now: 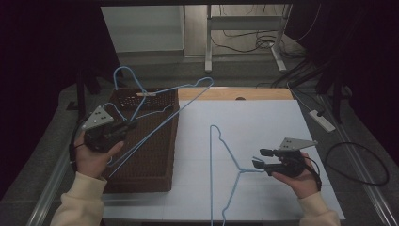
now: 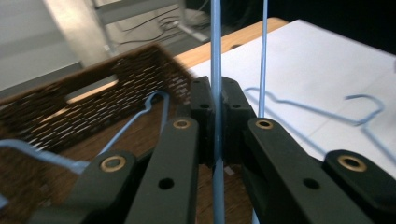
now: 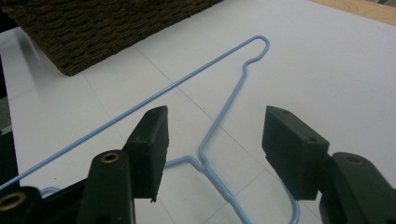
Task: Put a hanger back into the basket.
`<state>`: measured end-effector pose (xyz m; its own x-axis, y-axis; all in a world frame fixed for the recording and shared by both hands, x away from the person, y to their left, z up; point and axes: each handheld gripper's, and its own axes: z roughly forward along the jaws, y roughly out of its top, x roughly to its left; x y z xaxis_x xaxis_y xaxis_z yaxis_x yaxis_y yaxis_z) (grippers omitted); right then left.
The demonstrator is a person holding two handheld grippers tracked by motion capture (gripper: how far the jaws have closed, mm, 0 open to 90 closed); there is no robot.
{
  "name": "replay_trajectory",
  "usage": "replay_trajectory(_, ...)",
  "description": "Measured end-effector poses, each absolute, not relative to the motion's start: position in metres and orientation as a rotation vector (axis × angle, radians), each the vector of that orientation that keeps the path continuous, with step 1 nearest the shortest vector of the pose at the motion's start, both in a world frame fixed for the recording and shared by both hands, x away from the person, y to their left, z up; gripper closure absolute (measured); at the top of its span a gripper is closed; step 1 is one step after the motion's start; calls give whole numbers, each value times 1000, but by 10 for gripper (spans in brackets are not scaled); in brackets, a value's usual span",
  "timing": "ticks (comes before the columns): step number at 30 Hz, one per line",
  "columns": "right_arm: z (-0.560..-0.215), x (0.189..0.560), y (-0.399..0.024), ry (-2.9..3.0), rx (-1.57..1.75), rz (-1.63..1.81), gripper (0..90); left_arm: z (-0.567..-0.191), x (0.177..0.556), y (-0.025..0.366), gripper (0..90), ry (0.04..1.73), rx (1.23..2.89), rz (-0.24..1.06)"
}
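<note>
Three blue wire hangers are counted. One hanger [image 1: 230,172] lies flat on the desk [image 1: 263,122] beside the basket [image 1: 150,141], long axis near-to-far, at the right tool [image 1: 258,158], whose jaws are spread. A second hanger [image 1: 160,122] is clamped in the left tool [image 1: 131,124] above the basket; a third hanger [image 1: 123,80] rests in the basket.

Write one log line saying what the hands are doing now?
left gripper: shut on lifted hanger above basket | right gripper: open over flat hanger | table
</note>
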<state>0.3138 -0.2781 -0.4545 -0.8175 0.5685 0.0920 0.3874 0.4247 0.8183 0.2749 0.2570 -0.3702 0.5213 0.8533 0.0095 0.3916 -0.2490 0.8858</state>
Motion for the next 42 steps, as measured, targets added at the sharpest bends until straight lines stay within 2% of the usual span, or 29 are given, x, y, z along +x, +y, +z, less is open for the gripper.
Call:
replay_trajectory(15,-460,314,-276,2495,840,1325,413,-392,281,307,860,1236,1866,760)
replay_trajectory(32,-463,315,-275,2508,842,1317,411,-413,302,301,860,1309,1943,726)
replay_trajectory(42,-463,314,-275,2511,840,1320,411,-410,294,307,860,1310,1938,739)
